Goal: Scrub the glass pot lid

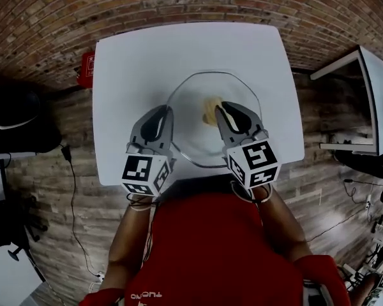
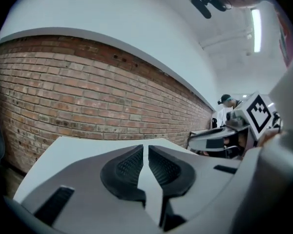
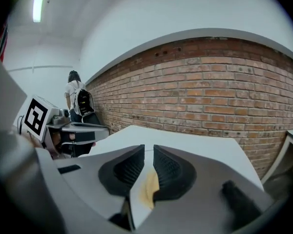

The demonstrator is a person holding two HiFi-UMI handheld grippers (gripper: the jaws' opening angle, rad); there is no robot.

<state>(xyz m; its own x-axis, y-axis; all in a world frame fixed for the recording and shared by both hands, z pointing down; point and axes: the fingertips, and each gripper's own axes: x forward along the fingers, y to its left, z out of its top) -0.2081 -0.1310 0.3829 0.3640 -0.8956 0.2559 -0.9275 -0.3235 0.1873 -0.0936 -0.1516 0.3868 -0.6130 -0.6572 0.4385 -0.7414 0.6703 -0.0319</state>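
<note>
Jaws are the fiddly bit to read, so starting there. On the left gripper (image 2: 145, 147) they're basically together, with just a hairline slit between the ribbed pads (image 2: 127, 167) and nothing in it. On the right gripper (image 3: 149, 150) they're also nearly closed. A yellowish lump (image 3: 149, 189) peeks through the lower part of the slit, but it looks like it lies beyond the pads rather than pinched by them.

From the head view that one lump sits at the middle of the pot lid (image 1: 195, 101). Knob or sponge? Too blurry, can't tell. The right gripper's tip is just at the lump's 3 o'clock, and I can't say whether it touches. The left gripper hangs over the lid's 9 o'clock edge.

The lid itself is clear glass, so only its rim and a faint sheen show on the white table (image 1: 115, 107), and neither gripper view picks it out. Its 6 o'clock edge is hidden behind the left marker cube (image 1: 145, 174) and the right marker cube (image 1: 254, 163).

Count: two grippers, two cubes, one lid, one lump.

Further out there's a brick wall (image 1: 179, 5) at 12 o'clock and a red thing (image 1: 86, 69) off the table's 10 o'clock corner. A second table (image 1: 370, 101) is cut off at 3 o'clock, and the person's red shirt (image 1: 204, 247) fills 6 o'clock. The right gripper view has a distant person with a backpack (image 3: 78, 99).
</note>
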